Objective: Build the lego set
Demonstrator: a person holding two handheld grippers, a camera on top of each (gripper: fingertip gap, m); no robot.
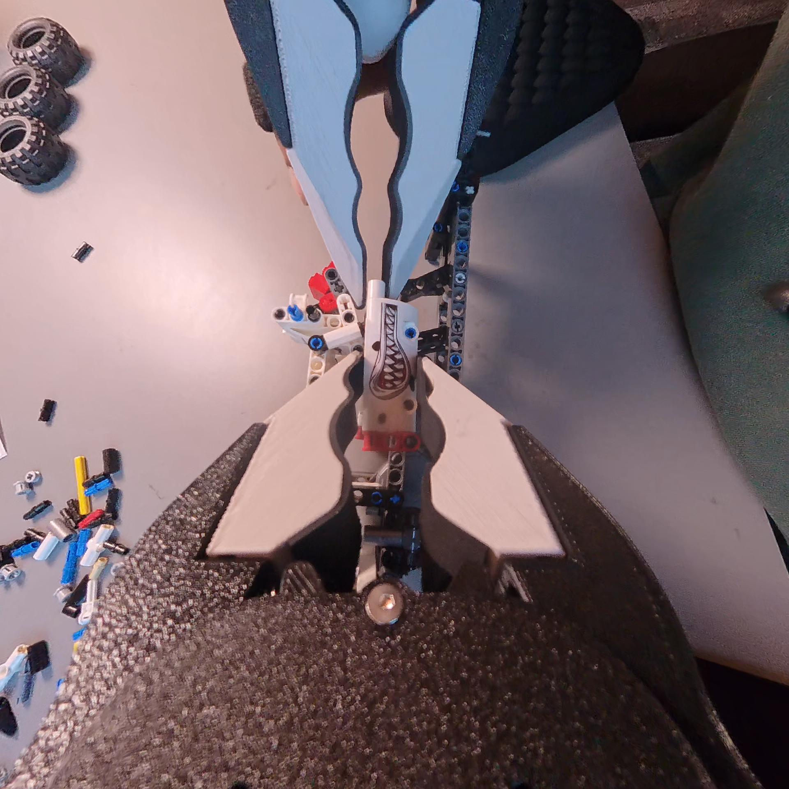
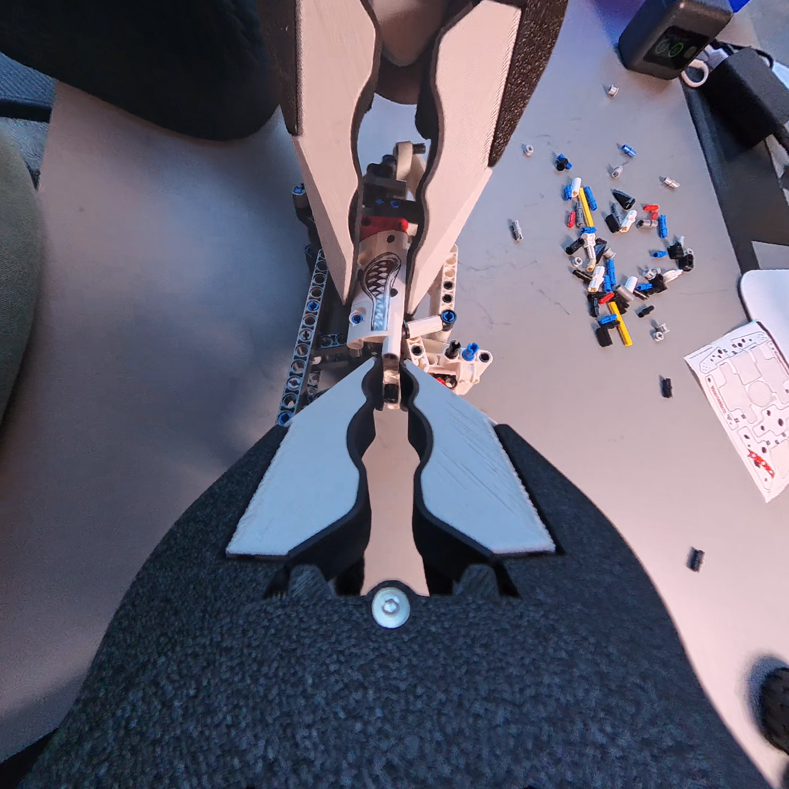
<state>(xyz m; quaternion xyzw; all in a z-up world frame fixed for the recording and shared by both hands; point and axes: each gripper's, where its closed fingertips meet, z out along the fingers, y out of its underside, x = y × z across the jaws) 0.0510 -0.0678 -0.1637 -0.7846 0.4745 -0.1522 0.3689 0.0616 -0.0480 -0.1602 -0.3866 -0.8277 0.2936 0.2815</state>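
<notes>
Both grippers meet head-on over the half-built model (image 1: 386, 427), which sits mid-table w/ its dark grey frame beam (image 1: 459, 299) alongside. Left gripper (image 1: 386, 367) is clamped narrow round the white shark-mouth panel (image 1: 390, 354). Right gripper (image 2: 389, 371) pinches a small white connector (image 2: 390, 375) at the panel's end. To seat it well, I'd say: keep left firm as the anchor, line the piece up w/ its hole, push straight along the axis, no twist. Loose pins (image 2: 615, 256) lie well apart.
</notes>
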